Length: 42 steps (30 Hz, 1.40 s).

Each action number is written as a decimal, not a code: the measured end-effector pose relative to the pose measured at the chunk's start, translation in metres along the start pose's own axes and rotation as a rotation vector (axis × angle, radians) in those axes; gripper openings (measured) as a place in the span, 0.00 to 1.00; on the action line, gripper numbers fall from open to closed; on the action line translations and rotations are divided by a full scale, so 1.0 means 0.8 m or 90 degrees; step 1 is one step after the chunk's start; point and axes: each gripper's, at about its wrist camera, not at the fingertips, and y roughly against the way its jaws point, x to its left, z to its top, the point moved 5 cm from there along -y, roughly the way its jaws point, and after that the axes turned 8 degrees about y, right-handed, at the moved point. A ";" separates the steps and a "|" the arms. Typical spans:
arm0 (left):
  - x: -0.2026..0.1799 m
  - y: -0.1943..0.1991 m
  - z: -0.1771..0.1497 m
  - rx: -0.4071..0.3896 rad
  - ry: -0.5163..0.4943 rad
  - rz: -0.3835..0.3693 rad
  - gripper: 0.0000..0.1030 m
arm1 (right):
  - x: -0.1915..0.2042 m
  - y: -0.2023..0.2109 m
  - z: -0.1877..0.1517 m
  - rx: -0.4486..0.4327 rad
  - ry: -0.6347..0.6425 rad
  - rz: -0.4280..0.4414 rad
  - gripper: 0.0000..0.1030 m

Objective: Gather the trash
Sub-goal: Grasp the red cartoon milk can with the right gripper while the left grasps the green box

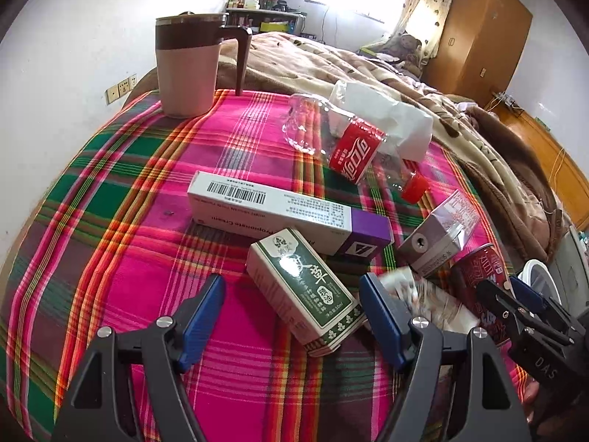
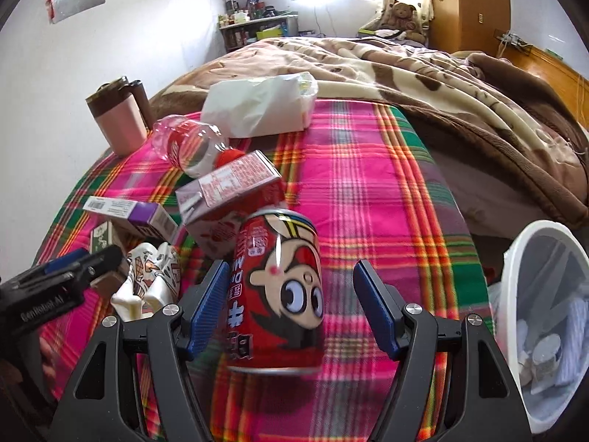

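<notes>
Trash lies on a plaid cloth. My left gripper is open, its jaws on either side of a green and white box. Behind the box lie a long white and purple carton, an empty cola bottle, a pink milk carton and a crumpled wrapper. My right gripper is open around a red cartoon can that stands upright between its jaws. The can also shows in the left wrist view, beside the right gripper.
A white waste bin with some trash inside stands at the right of the table. A pink and brown mug stands at the far left corner. A white plastic bag lies at the far edge. A bed with a brown blanket lies beyond.
</notes>
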 end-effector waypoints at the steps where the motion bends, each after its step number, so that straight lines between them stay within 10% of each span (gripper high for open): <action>1: 0.001 -0.001 -0.001 0.004 0.002 0.003 0.74 | -0.002 -0.001 -0.001 0.003 -0.004 -0.001 0.69; 28: 0.019 -0.017 -0.005 0.016 -0.005 0.076 0.74 | -0.004 -0.012 -0.006 0.008 -0.007 0.012 0.56; 36: 0.018 -0.014 -0.002 0.009 -0.002 0.066 0.32 | -0.006 -0.011 -0.008 0.011 -0.009 0.012 0.53; 42: 0.019 -0.004 -0.005 0.001 0.005 0.047 0.32 | -0.010 -0.006 -0.011 -0.003 -0.027 0.024 0.53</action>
